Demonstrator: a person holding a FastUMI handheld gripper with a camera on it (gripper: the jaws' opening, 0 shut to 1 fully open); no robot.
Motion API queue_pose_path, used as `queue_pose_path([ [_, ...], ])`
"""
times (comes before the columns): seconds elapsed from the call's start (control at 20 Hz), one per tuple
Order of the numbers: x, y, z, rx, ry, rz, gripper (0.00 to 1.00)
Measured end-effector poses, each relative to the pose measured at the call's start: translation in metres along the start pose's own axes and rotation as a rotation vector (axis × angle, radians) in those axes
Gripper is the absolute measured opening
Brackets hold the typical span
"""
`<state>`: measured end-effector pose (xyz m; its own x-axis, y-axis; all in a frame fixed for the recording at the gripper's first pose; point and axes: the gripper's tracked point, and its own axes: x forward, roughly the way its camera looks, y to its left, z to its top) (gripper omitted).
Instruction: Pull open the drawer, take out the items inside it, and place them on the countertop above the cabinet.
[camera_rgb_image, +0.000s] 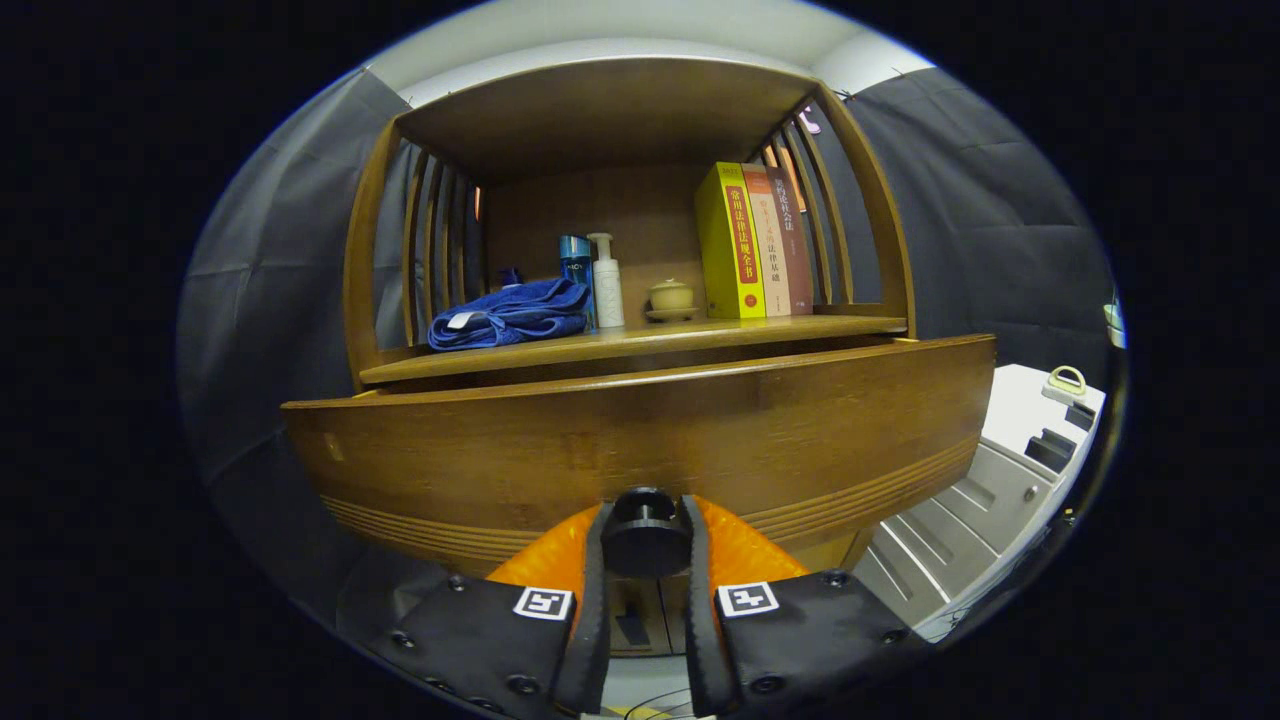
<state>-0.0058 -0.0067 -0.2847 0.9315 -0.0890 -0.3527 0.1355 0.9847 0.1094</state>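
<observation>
1. Dark cloth booth, wooden cabinet (640, 420) straight ahead.
2. Nearest: fingers (645, 600) clenched on round knob (645, 535), both pressing its sides.
3. Just beyond: drawer (640, 440) front standing out from cabinet, apparently partly pulled; inside hidden.
4. Farther, on tabletop (640, 340): blue towel (510, 315), bottles (592, 280), small cup (670, 297), books (755, 240).
5. Judged: opening underway; taking out and placing items not yet done.

My gripper (645, 560) pinches the drawer knob (645, 535). On the countertop (640, 340), a blue towel (510, 315) crowds the left end, bottles (592, 280) and cup (670, 297) the middle, books (755, 240) the right; the front edge lies bare.
</observation>
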Motion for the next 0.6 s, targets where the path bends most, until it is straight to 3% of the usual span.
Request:
queue_pose_path([
  [0.6, -0.047, -0.004, -0.021, 0.007, 0.039, 0.015, 0.45],
])
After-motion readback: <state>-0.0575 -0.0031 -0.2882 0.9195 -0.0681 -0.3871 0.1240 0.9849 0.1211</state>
